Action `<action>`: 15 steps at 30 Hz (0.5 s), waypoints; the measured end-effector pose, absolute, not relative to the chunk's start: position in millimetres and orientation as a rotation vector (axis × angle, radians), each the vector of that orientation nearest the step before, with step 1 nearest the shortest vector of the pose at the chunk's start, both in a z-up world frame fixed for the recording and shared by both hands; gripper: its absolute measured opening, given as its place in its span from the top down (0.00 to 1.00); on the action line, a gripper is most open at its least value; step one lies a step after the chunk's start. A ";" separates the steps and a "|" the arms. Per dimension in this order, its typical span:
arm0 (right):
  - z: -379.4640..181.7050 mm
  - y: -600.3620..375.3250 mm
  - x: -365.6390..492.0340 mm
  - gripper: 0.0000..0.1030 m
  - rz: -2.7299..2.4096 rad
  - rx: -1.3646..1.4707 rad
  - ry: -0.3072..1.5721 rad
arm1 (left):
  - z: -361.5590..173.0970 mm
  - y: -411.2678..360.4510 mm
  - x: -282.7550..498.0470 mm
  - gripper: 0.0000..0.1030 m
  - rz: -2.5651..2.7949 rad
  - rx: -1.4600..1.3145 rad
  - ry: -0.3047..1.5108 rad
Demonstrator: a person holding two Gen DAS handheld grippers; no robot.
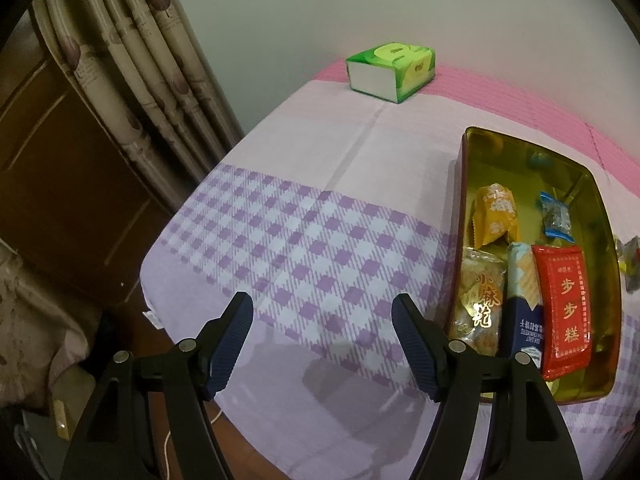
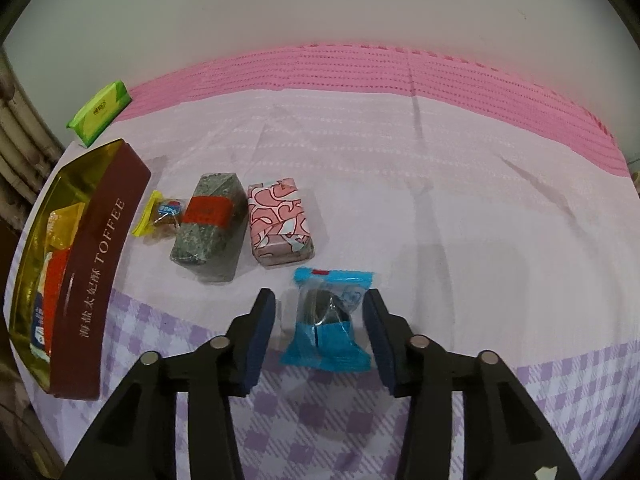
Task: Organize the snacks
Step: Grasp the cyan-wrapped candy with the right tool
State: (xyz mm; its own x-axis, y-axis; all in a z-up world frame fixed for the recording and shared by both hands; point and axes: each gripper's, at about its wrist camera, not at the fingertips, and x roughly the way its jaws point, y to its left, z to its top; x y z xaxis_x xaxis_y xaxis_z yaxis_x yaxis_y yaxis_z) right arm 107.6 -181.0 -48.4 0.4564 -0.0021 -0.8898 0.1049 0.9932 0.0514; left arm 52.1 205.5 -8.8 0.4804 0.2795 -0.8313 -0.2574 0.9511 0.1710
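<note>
Two views. Left gripper (image 1: 322, 344) hangs spread and empty, left of the tin (image 1: 600, 216). Right gripper (image 2: 320, 340) straddles the blue packet (image 2: 328, 320), pads not touching; centre it, then close gently.

Plain pale wall (image 1: 280, 20), patterned curtain (image 1: 132, 52), brown cabinet (image 1: 60, 184).

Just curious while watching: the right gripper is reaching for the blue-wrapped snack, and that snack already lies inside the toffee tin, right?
Not quite. The blue-wrapped snack lies on the checked tablecloth, outside the toffee tin, between the right gripper's fingers, as the right wrist view shows.
</note>
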 end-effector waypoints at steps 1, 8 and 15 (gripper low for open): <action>-49.1 -180.8 107.4 0.62 -0.066 0.099 1.086 | -7.2 203.0 51.6 0.30 0.327 0.033 1.008; -58.2 -177.4 101.5 0.69 -0.045 0.029 1.045 | 0.6 174.7 53.2 0.30 0.261 0.060 1.001; -59.2 -190.5 89.9 0.72 -0.034 0.036 1.005 | 17.9 112.1 61.4 0.30 0.114 0.084 0.981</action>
